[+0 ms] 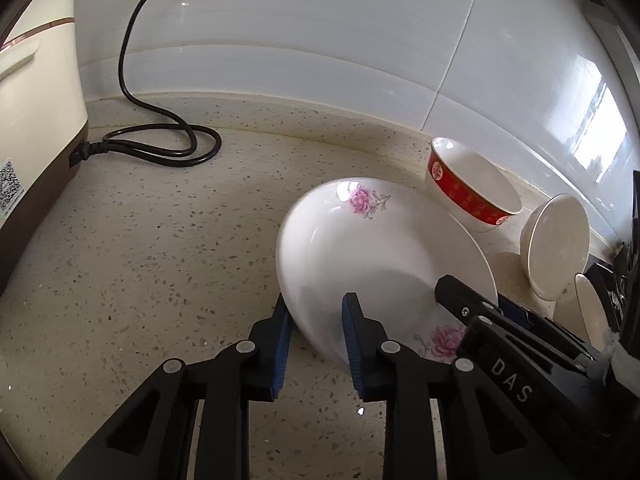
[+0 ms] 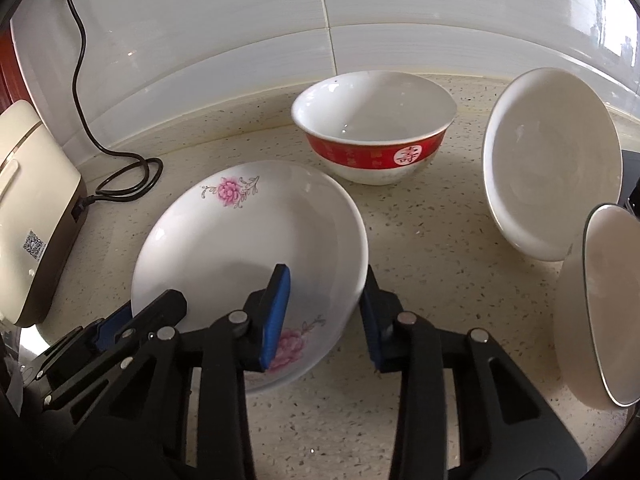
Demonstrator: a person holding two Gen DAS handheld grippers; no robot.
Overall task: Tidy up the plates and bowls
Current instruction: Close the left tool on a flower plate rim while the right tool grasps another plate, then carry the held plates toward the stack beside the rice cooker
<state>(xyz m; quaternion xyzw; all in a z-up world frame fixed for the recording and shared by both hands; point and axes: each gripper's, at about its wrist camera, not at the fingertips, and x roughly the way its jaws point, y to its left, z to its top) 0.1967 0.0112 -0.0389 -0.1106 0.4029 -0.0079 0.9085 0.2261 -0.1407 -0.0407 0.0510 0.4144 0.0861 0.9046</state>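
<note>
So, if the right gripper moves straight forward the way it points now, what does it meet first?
The flowered plate: the right gripper already straddles its near rim, one finger over the plate, one outside. It would run into the plate at once. The red bowl lies farther on, though depth is hard to judge.

Light: bright daylight, window glare on the right wall tiles (image 1: 596,136)
Edges: fisheye bending, dark corners
Focus: sharp

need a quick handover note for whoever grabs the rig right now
Left tool: straddles the floral plate's near-left rim, fingers apart.
Right tool: straddles its near-right rim, also apart.
Plate lies on the countertop, not lifted.
Red-banded bowl upright behind it; two white bowls stand on edge at right.
Done: nothing stacked.
Left: gather plate and bowls.
</note>
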